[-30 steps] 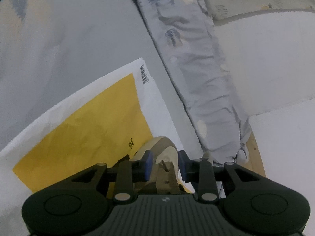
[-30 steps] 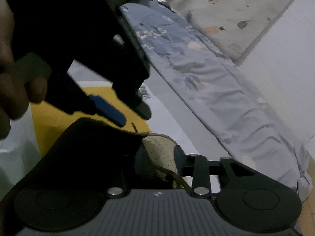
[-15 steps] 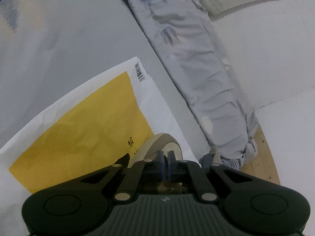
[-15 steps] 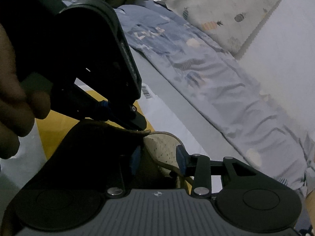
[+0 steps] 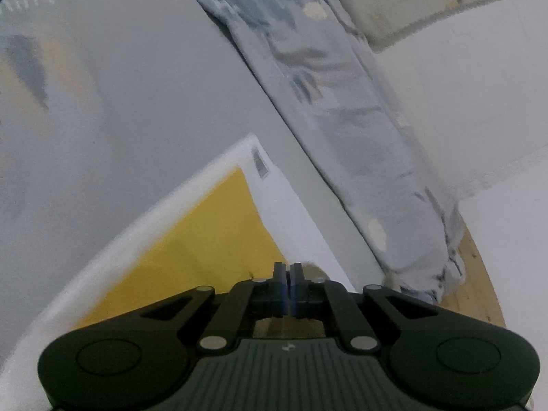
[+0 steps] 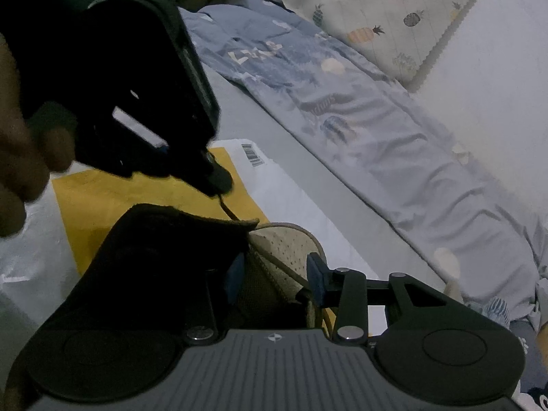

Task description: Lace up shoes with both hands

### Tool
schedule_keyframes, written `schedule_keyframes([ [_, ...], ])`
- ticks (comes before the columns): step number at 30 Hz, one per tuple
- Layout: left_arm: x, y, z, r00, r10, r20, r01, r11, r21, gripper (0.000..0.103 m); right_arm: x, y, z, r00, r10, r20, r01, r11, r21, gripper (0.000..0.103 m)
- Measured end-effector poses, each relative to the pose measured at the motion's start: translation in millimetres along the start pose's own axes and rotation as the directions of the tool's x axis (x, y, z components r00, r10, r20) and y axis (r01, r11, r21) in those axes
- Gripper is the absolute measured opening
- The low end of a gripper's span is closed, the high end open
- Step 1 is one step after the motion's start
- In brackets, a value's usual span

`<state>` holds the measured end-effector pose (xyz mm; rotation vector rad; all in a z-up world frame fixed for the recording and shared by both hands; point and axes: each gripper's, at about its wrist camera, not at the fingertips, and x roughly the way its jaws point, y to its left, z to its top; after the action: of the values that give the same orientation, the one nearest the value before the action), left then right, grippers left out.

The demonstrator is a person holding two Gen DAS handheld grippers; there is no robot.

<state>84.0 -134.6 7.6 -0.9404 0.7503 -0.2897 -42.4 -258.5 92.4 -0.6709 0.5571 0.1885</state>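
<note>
We hold one gripper in each hand, over a bed covered with a grey sheet (image 5: 144, 109). The shoe (image 6: 284, 250), beige with small holes in its toe, lies on a white and yellow plastic bag (image 5: 205, 239) on this sheet, directly in front of the right gripper (image 6: 277, 277).

In the right wrist view, the right jaws stand on both sides of the front part of the shoe, one blue pad on the left and one on the right. They are partly apart, and we cannot tell if the pads press on the shoe or only stand beside it. The dark tongue (image 6: 178, 226) of the shoe rises at the left and hides the left finger.

The left gripper (image 5: 287, 286) has its jaws clenched together. In the right wrist view it is up at the left, above the shoe, and a thin dark lace (image 6: 226, 207) goes from its tip (image 6: 219, 179) down to the edge of the tongue, so the lace is pinched in these jaws. A hand (image 6: 20, 144) holds this gripper at the left border of the picture.

At the far right a blue patterned quilt (image 6: 359, 109) lies along the bed, and behind it there is a pale cloth with pineapples (image 6: 376, 17), next to a white wall (image 5: 462, 85).
</note>
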Motion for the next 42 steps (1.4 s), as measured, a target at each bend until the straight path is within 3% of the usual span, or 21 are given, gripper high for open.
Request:
schedule_keyframes([
  [4,-13.6,5.4,13.1,0.994,0.062,0.086,-0.063,0.998,0.002,0.000,-0.7,-0.5,0.5,1.000,0.001,-0.003,-0.001,1.000,0.007,0.041],
  [11,-12.2,-7.6,14.2,0.994,0.085,0.062,-0.092,0.988,0.122,0.000,-0.4,0.2,1.6,1.000,0.001,-0.009,-0.001,1.000,0.009,0.041],
  [17,-21.4,-2.4,21.0,0.988,0.125,0.087,-0.134,0.986,0.103,0.001,0.5,-1.6,1.3,1.000,-0.002,-0.006,0.002,1.000,0.019,0.041],
  [20,-29.5,0.0,22.8,0.989,0.112,0.092,-0.119,0.990,0.080,0.006,-0.1,-3.4,1.9,1.000,0.000,-0.002,0.000,1.000,0.030,0.041],
  [25,-32.9,0.7,17.4,0.999,0.026,0.045,-0.027,0.999,0.030,0.035,-6.2,-5.0,0.6,1.000,0.012,0.006,-0.013,0.999,0.042,0.041],
  [27,-28.0,0.4,12.9,1.000,-0.008,0.003,0.008,1.000,0.011,0.039,-9.4,-6.4,-0.6,1.000,0.021,0.009,-0.022,0.999,0.049,0.042],
  [34,-7.9,-1.1,-8.6,0.992,-0.070,-0.108,0.064,0.996,-0.058,0.041,-17.9,-13.1,-2.6,1.000,0.009,0.015,-0.010,0.996,0.094,0.042],
  [42,2.8,1.0,-17.7,0.996,-0.047,-0.081,0.039,0.994,-0.098,0.041,-24.9,-22.7,-7.7,1.000,-0.012,0.018,0.009,0.987,0.158,0.042],
])
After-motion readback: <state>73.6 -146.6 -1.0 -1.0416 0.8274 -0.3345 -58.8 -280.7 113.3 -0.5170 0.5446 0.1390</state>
